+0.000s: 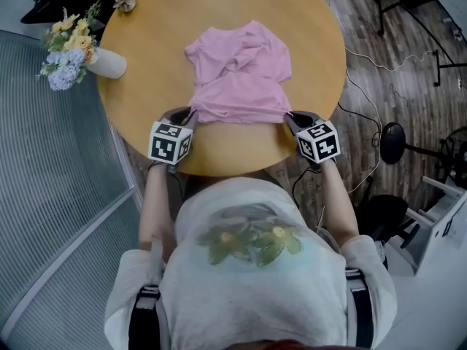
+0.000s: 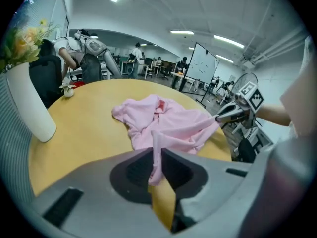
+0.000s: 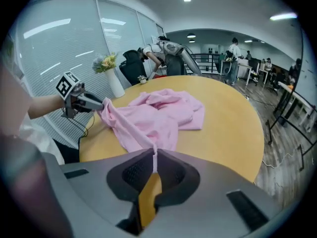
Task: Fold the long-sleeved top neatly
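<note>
On the round wooden bench [image 1: 146,42], the pink top [image 1: 241,71] lies rumpled near the middle, its near edge pulled taut between both tongs. The left tongs [image 1: 190,114] pinch one corner and the right tongs [image 1: 290,117] the other. A white vase [image 1: 108,63] of flowers [image 1: 67,49] stands at the bench's left rim. Plank flooring [image 1: 379,93] with cables and a black stool [image 1: 394,143] lies to the right. A whiteboard [image 2: 204,63] stands in the office beyond.

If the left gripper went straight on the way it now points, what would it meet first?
Probably the pink top that the left gripper grips, bunched just ahead; then the table.
</note>
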